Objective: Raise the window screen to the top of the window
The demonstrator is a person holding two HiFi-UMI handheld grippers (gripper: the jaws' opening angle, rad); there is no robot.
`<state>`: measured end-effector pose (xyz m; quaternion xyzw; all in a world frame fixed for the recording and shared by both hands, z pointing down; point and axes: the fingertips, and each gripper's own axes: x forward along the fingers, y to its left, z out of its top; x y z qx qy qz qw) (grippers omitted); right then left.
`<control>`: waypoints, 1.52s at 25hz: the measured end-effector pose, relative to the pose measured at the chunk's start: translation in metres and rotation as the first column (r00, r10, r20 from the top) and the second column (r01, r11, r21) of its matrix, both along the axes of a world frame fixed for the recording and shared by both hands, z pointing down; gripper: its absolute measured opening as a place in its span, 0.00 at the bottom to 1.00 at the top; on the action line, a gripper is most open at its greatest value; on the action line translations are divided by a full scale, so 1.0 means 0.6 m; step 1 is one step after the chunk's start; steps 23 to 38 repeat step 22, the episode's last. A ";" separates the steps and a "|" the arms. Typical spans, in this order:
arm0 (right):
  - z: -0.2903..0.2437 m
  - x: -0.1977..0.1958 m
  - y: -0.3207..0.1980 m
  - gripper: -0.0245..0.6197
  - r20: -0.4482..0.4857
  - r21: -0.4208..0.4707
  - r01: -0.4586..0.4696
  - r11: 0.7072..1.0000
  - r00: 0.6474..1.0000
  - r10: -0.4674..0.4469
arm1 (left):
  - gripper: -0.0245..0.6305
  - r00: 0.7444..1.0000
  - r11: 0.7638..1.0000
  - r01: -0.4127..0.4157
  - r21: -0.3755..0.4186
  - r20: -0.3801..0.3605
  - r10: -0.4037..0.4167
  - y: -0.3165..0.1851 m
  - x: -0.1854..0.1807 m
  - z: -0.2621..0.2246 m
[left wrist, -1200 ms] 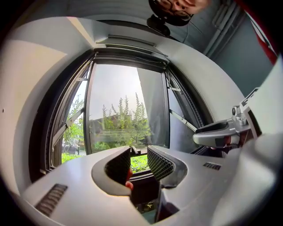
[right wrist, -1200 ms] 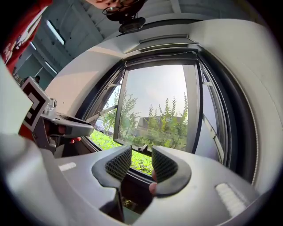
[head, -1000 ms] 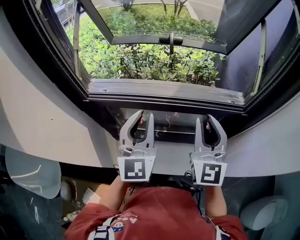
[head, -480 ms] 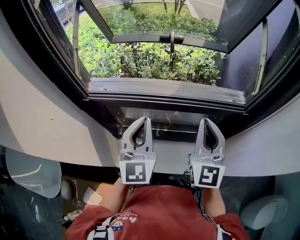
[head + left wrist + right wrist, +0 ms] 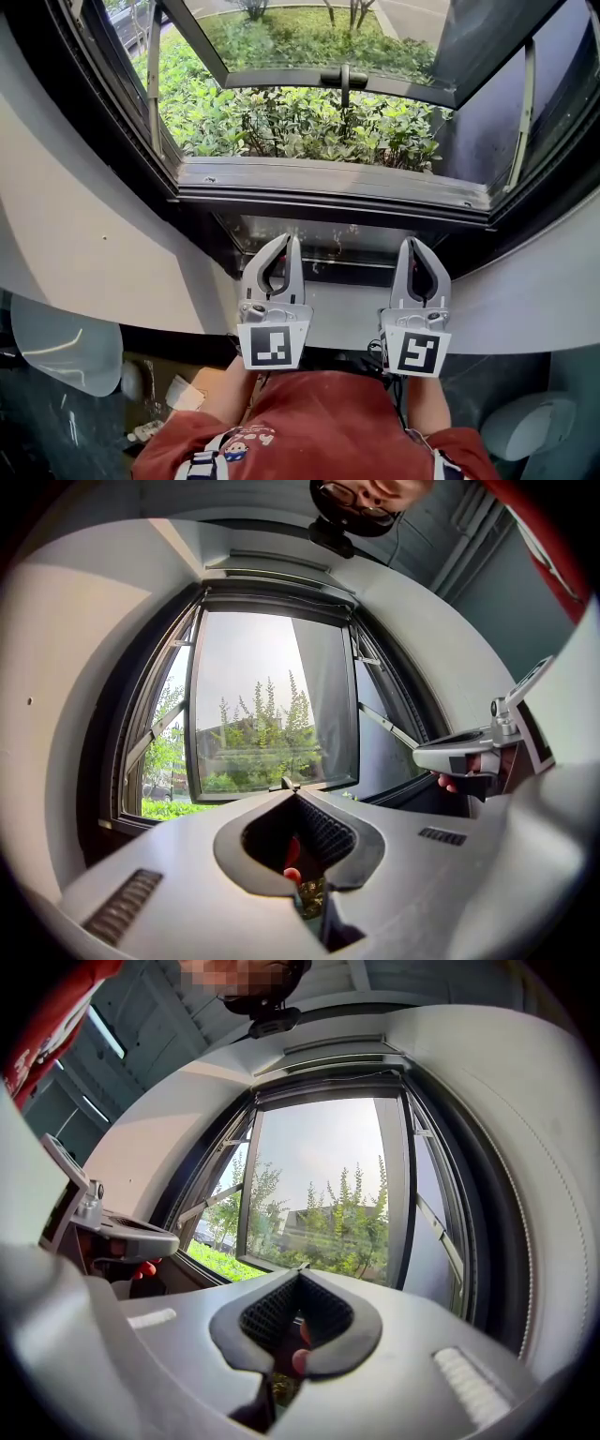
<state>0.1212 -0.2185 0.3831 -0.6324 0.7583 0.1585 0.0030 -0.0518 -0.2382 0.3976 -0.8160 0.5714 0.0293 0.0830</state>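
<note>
While the window screen (image 5: 342, 272) shows only as a dark rail lying low across the foot of the window frame (image 5: 328, 183), with its mesh not to be made out, both grippers reach over it from the room side. The left gripper (image 5: 292, 240) is clenched, its jaw tips pressed together just past the rail. Its own view shows the tips meeting with nothing plainly caught between them. The right gripper (image 5: 412, 242) is clenched the same way, side by side with the left and apart from it, and whether either tip nips the rail cannot be told. Beyond them a glossy sill strip (image 5: 281, 230) runs along the frame's foot, and the glass sash (image 5: 281, 79) stands swung outward over green shrubs (image 5: 300, 127). A white ledge (image 5: 525, 300) curves round under the window, and the person's red shirt (image 5: 319, 422) fills the bottom of the head view
</note>
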 end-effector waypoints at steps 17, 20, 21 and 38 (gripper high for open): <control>0.001 0.009 0.002 0.05 -0.008 0.005 -0.012 1.000 1.000 0.012 | 0.05 1.000 1.000 -0.003 0.008 0.004 0.003 0.000 0.007 -0.001; 0.001 0.010 0.001 0.05 -0.010 0.005 -0.015 1.000 1.000 0.015 | 0.05 1.000 1.000 -0.002 0.007 0.003 0.002 0.000 0.007 -0.001; 0.001 0.010 0.001 0.05 -0.010 0.006 -0.016 1.000 1.000 0.016 | 0.05 1.000 1.000 -0.002 0.007 0.004 0.002 0.000 0.007 -0.001; 0.001 0.010 0.001 0.05 -0.011 0.006 -0.017 1.000 1.000 0.017 | 0.05 1.000 1.000 -0.002 0.006 0.005 0.002 0.000 0.007 -0.001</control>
